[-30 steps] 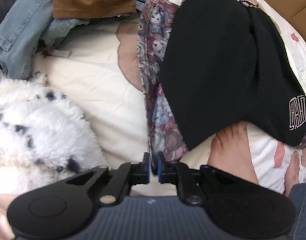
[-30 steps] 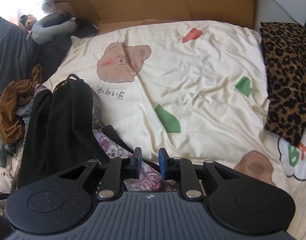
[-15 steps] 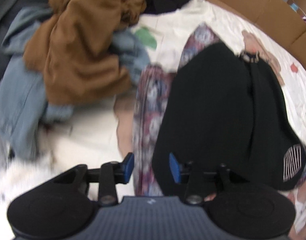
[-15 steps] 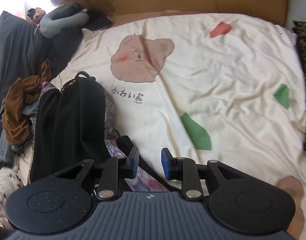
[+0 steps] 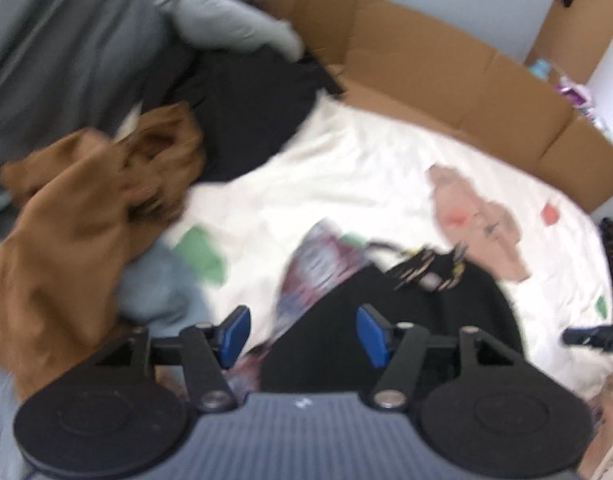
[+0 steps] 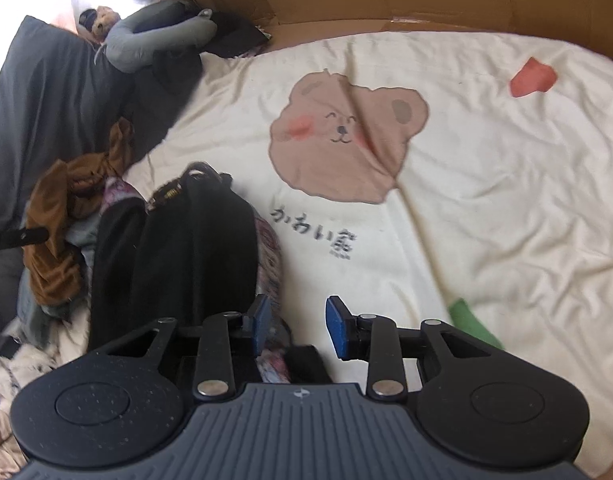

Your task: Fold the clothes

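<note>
A folded black garment lies on a patterned purple garment at the left of the cream bedspread. In the left wrist view the same black garment sits just beyond my left gripper, which is open and empty above it. My right gripper is open too, over the patterned garment's near edge, with nothing between its fingers. A heap with a brown garment and pale blue denim lies to the left. The left wrist view is blurred.
Cardboard panels line the far side of the bed. A grey neck pillow and a dark grey blanket sit at the far left. A white fluffy item shows at the near left. The other gripper's tip shows at right.
My left gripper opened wide, letting go of the patterned garment's edge, and swung up toward the far side of the bed. My right gripper opened a little wider and shifted left.
</note>
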